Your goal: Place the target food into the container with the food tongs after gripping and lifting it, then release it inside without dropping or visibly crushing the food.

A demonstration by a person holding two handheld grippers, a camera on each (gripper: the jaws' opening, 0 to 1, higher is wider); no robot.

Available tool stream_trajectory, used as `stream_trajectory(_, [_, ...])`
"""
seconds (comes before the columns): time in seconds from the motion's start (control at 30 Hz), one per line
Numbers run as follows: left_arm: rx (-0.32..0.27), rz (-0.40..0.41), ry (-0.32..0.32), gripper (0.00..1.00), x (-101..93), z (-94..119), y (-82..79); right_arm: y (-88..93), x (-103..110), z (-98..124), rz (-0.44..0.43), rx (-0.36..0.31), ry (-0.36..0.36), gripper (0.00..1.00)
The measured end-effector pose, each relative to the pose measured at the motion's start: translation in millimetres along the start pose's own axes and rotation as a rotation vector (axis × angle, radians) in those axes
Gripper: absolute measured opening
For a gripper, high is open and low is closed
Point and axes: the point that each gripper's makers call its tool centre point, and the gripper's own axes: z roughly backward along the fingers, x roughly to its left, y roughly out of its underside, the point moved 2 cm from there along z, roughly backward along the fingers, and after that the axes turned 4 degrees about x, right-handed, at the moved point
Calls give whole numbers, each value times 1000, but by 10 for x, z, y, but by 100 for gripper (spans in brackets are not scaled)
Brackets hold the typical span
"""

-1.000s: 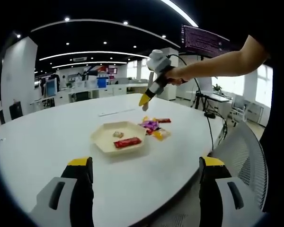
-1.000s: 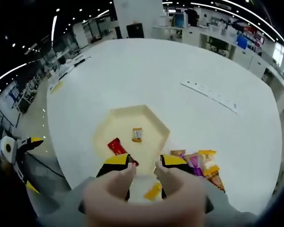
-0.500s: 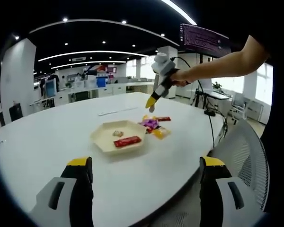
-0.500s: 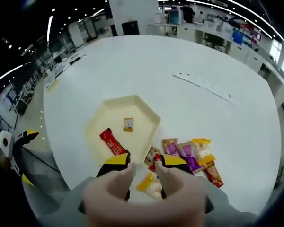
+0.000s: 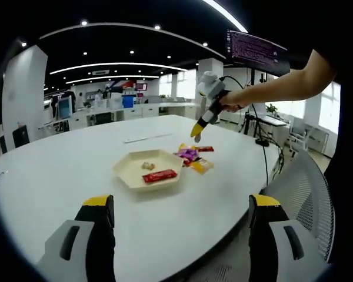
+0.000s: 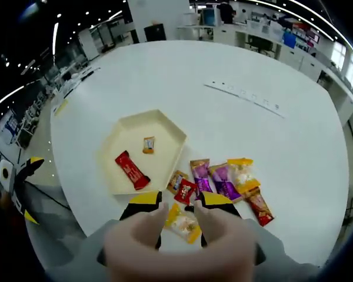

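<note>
A cream hexagonal tray (image 5: 129,170) (image 6: 125,132) sits on the white table (image 5: 53,176), holding a red bar (image 5: 159,175) (image 6: 128,170) and a small tan snack (image 5: 147,165) (image 6: 147,144). Several wrapped snacks (image 5: 193,157) (image 6: 223,179) lie just beside it, a yellow pack (image 6: 183,224) nearest. My right gripper (image 6: 180,202) (image 5: 197,133), held by a hand, hovers well above this pile with its jaws open and nothing between them. My left gripper (image 5: 181,204) (image 6: 28,188) hangs wide open by the near table edge, far from the food.
A white power strip (image 6: 241,96) (image 5: 143,139) lies on the table beyond the tray. A mesh chair (image 5: 309,194) stands at the table's right edge. A person's arm (image 5: 276,85) reaches in from the right. Office desks line the background.
The right gripper has travelled from above the tray to above the snack pile, rightward in the left gripper view. Its jaws kept the same gap. The left gripper stayed put.
</note>
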Motion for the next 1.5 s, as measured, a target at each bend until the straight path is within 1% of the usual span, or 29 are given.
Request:
stream_trajectory(0.2, [7,0,-1,92,1,-5,9,72,-82,9,-17,2,6,25])
stream_trajectory(0.47, [8,10,-3,92,10,-7,11,224,-164,-6,-41,17,10,25])
stream_trajectory(0.93, [25,8,-1,91,7,-19,45,329,-207,-12,-62,24,9,25])
stream_trajectory(1.2, [31,7,-1,91,7,-22,52,332,-187,-59,-68,26,1,25])
stream_trajectory(1.3, [45,0,-5,90,12,-27,72,306,-180,-88,-71,24,-3,25])
stream_trajectory(1.5, [45,11,-6,90,19,-26,70,265,-151,-152,-74,24,-13,25])
